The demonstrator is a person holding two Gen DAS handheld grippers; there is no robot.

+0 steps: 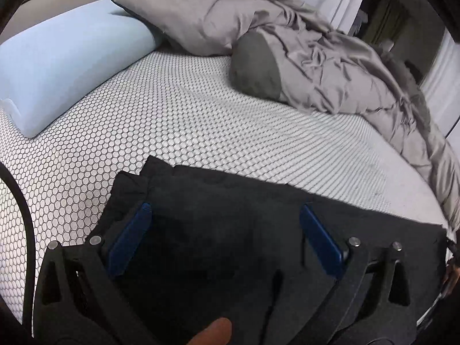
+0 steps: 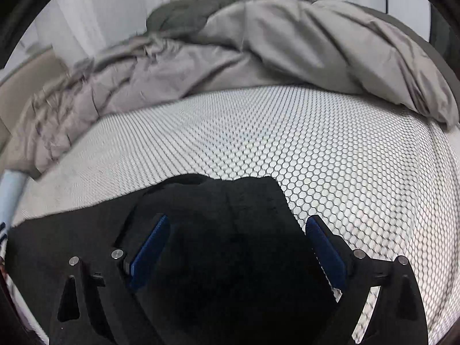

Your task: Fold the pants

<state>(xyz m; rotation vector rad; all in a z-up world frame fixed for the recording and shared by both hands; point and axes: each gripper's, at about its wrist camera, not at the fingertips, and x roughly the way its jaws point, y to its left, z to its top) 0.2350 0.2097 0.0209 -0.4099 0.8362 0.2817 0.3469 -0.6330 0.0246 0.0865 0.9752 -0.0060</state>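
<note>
Black pants [image 1: 230,201] spread flat on the near part of a mattress [image 1: 187,120] covered in a white honeycomb-patterned cover. Matte, dark fabric, nearly featureless, with a few soft creases and a bunched fold at the far left corner in the left wrist view. Far edge fairly straight there, running off to the right. In the right wrist view, same pants [image 2: 230,201] ending in a jagged, stepped far edge with a rounded hump at the middle, honeycomb surface bare to the right of it.

Left gripper [image 1: 227,215] low over the cloth, blue pads [image 1: 132,238] spread wide apart, nothing pinched between them. Right gripper [image 2: 238,227] likewise over the dark fabric, blue fingers [image 2: 325,247] wide apart, holding nothing; right finger past the cloth's edge, over the mattress.

Beyond: pale blue pillow [image 1: 66,66] at far left, grey pillow [image 1: 184,14] behind it, rumpled grey duvet [image 1: 330,66] heaped along the far side and right. Fingertip [image 1: 212,332] visible at the bottom of the left view
</note>
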